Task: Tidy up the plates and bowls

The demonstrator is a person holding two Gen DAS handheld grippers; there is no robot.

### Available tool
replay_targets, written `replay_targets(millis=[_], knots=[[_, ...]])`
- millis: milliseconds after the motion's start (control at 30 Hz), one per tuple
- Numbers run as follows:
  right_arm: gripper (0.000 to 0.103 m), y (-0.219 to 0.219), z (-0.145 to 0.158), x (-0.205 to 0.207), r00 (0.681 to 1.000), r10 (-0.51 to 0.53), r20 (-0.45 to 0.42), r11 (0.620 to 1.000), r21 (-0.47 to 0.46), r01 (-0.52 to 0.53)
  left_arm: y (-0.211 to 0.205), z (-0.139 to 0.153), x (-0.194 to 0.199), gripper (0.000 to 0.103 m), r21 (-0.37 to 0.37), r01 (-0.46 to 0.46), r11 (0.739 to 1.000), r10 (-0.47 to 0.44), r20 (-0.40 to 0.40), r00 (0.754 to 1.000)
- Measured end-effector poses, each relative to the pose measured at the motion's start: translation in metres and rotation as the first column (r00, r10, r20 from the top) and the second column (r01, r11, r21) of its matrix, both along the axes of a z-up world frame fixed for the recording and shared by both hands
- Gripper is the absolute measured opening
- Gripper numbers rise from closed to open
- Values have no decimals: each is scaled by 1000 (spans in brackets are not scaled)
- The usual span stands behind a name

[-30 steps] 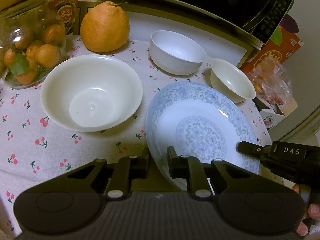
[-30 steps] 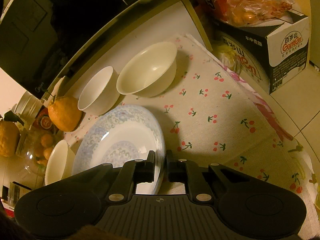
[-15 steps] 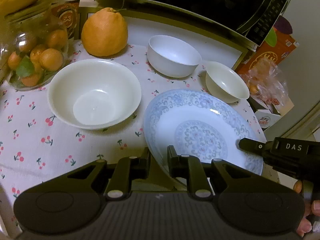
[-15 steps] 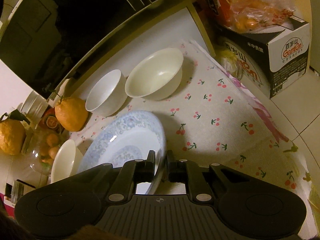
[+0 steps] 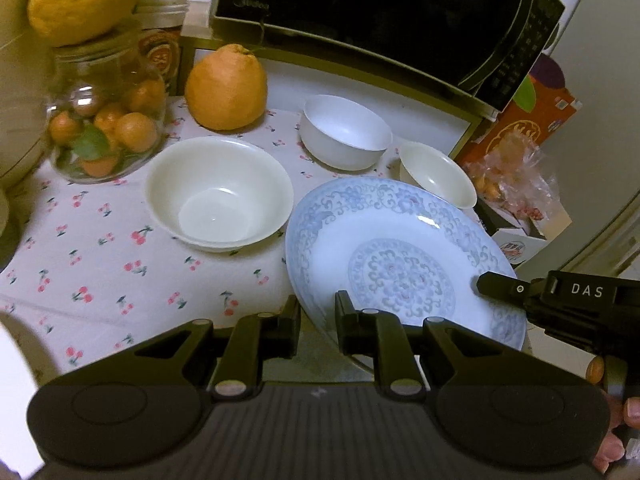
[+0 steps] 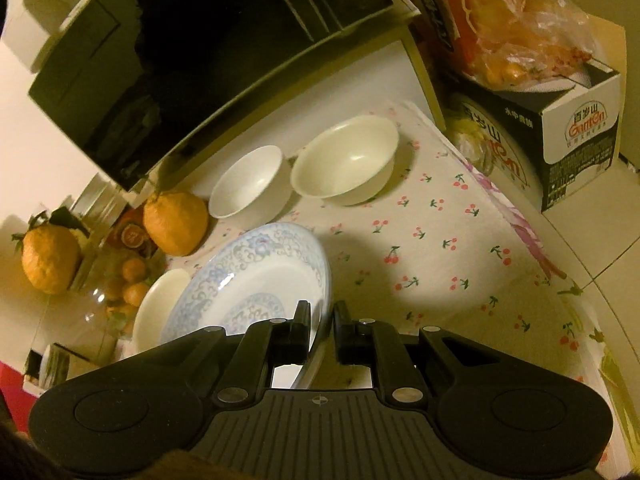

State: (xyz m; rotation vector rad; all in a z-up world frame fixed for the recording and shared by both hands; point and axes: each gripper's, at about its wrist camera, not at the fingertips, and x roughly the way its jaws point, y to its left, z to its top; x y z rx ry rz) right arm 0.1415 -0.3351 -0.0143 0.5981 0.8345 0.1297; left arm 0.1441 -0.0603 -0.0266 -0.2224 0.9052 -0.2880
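Observation:
A blue-patterned plate (image 5: 400, 252) is held off the cherry-print cloth, tilted. My left gripper (image 5: 318, 312) is shut on its near rim. My right gripper (image 6: 322, 320) is shut on its right rim; it also shows in the left wrist view (image 5: 480, 282). The plate also shows in the right wrist view (image 6: 248, 280). A large cream bowl (image 5: 220, 192) sits left of the plate. A white bowl (image 5: 346, 132) and a small cream bowl (image 5: 436, 174) sit behind it; the right wrist view shows them too, the white bowl (image 6: 248, 180) and the small cream bowl (image 6: 346, 158).
A microwave (image 5: 380, 12) stands at the back on a shelf. A big orange (image 5: 226, 88) and a glass jar of small oranges (image 5: 106, 124) stand at the back left. Cartons and a bag of fruit (image 6: 532, 48) lie past the table's right edge.
Both grippers have lifted the plate higher and drawn it back toward me; the bowls and table look farther away. The bowls have not moved.

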Motion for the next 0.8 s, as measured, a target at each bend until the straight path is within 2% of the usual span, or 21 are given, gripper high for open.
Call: replay_targets(millis=[433,800], knots=[[13,39,23,-43,998,58,-25,998,-4,-58,37,24,-44,16,47,-1,999,1,-2,1000],[13,66,12,-74,990,114,-78,993,-8,-115,62,19,-75,15,69,-13,998,14,-23,1000]])
